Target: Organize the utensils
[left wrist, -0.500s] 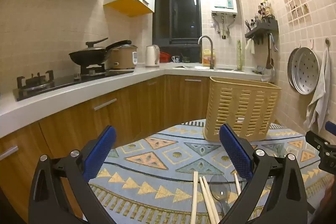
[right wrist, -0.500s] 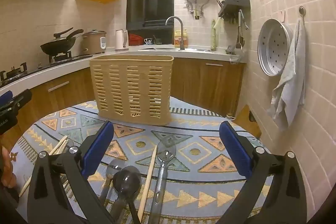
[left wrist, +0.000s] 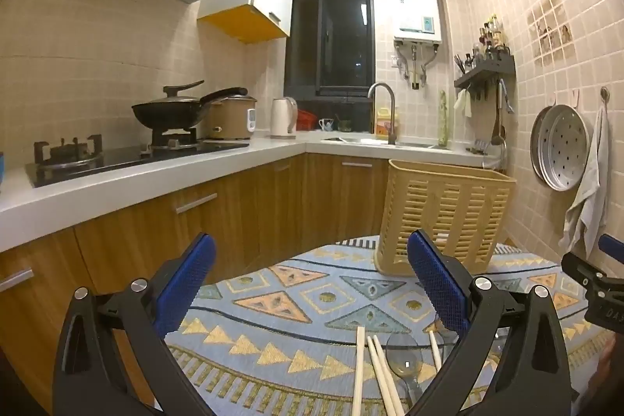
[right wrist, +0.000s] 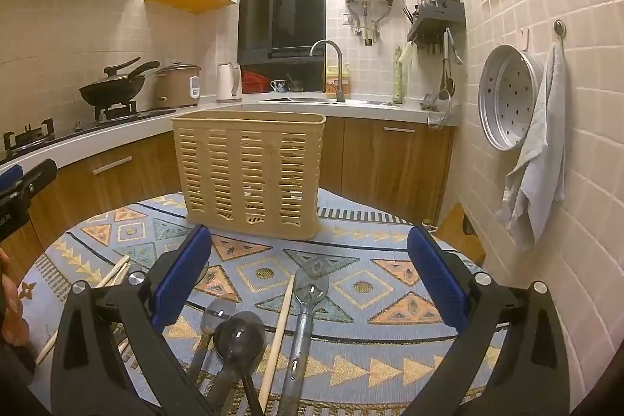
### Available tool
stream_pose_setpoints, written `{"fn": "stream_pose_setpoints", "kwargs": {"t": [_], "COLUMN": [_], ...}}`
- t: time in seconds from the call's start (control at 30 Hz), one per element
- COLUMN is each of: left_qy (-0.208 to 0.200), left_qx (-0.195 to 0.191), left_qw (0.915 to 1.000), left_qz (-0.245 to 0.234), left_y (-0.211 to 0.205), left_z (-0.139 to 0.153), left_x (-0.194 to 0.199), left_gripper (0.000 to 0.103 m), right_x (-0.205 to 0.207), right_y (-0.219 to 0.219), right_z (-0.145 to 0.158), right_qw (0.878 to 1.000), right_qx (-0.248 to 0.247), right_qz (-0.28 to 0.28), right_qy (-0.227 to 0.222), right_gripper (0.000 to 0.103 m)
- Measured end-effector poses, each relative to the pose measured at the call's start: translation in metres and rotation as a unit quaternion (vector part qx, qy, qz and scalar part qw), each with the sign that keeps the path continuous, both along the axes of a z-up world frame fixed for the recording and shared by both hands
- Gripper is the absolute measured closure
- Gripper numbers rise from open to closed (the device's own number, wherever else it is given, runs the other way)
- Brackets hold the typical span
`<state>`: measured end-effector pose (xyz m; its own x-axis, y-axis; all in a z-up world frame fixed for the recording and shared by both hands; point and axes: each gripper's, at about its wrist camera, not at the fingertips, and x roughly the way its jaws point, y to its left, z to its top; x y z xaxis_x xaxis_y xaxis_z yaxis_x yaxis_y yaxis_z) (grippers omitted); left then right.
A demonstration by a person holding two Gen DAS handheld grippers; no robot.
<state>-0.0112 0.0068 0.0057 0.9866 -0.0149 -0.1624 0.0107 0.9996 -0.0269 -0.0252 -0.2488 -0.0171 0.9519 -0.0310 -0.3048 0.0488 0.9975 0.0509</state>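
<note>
A tan slotted utensil basket [left wrist: 444,217] [right wrist: 249,170] stands upright at the far side of a patterned tablecloth [left wrist: 280,303] [right wrist: 358,283]. In the left wrist view, wooden chopsticks [left wrist: 370,373] and a clear spoon [left wrist: 405,357] lie near the front edge. My left gripper [left wrist: 312,283] is open and empty above them. In the right wrist view, a dark ladle [right wrist: 238,338], a clear spoon [right wrist: 308,295], a grey spoon [right wrist: 216,314] and one chopstick [right wrist: 280,326] lie between the fingers. My right gripper [right wrist: 310,279] is open and empty above them. More chopsticks [right wrist: 113,269] lie at the left.
A kitchen counter [left wrist: 156,178] with a stove, a wok [left wrist: 167,108], a rice cooker and a sink runs behind the table. A steamer tray [right wrist: 507,96] and a towel [right wrist: 542,158] hang on the right wall. The right gripper's tip [left wrist: 592,283] shows at the right edge.
Both views have barely shifted. Both grippers stay open and empty, and the utensils lie where they were.
</note>
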Motion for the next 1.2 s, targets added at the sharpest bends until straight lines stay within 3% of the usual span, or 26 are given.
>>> {"fn": "stream_pose_setpoints", "kwargs": {"t": [1.2], "left_qy": [0.004], "left_qx": [-0.003], "left_qw": [0.9999], "left_qz": [-0.012], "left_y": [-0.0034], "left_z": [0.0007], "left_x": [-0.0024], "left_gripper": [0.007], "right_x": [0.003], "right_y": [0.0029], "right_z": [-0.0031], "right_qw": [1.0], "right_qx": [-0.004], "right_qz": [0.008], "right_qy": [0.006], "right_gripper": [0.007]}}
